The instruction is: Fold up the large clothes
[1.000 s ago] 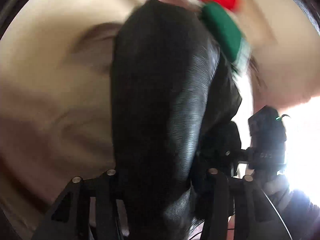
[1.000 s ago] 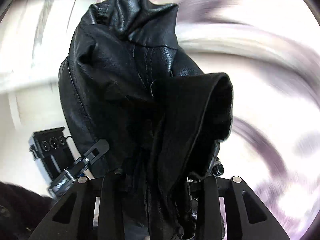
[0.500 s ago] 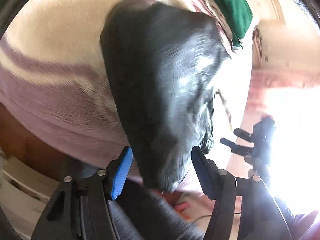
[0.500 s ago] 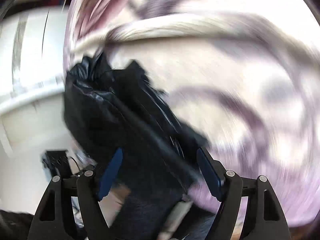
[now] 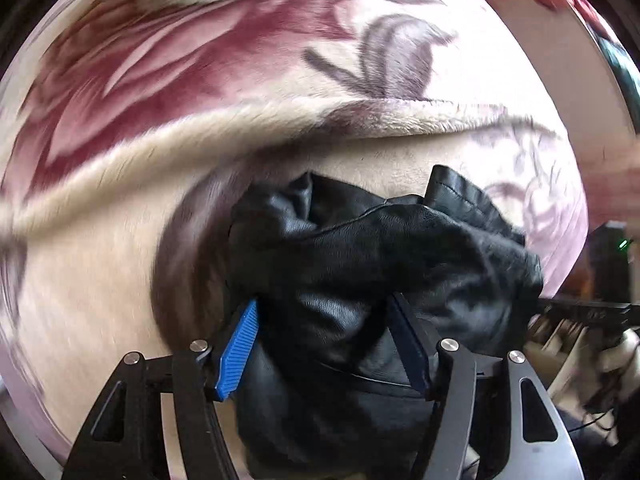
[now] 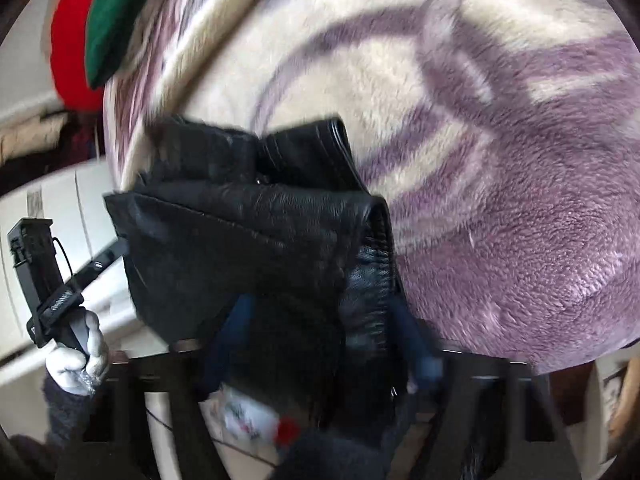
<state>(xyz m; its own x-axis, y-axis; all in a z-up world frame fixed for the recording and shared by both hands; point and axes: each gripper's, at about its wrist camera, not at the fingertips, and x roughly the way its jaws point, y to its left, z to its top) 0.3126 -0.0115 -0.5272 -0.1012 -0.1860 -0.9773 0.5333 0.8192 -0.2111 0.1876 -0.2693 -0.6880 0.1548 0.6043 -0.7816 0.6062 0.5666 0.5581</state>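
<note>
Fingers [image 5: 240, 350] of our left gripper [image 5: 324, 344] stand spread, blue pads showing, with the black leather jacket [image 5: 360, 264] bunched loosely between them and not pinched. That jacket fills the lower middle of the left wrist view, crumpled in folds and lying on a plush floral blanket [image 5: 180, 92] patterned in cream, maroon and purple. At the right edge of the same frame we see part of the other gripper's dark body, too blurred to describe. In the right wrist view our right gripper [image 6: 320, 340] is smeared by motion; its fingers [image 6: 412, 340] look parted on either side of the jacket [image 6: 248, 248], with blue pads faintly visible, and nothing appears clamped. There the jacket sits in the lower left-centre of the frame against the blanket [image 6: 520, 220]. A green cloth [image 6: 116, 28] and a red cloth [image 6: 72, 48] lie at the upper left, and the left gripper's handle in a white-gloved hand [image 6: 76, 356] shows at the lower left.
</note>
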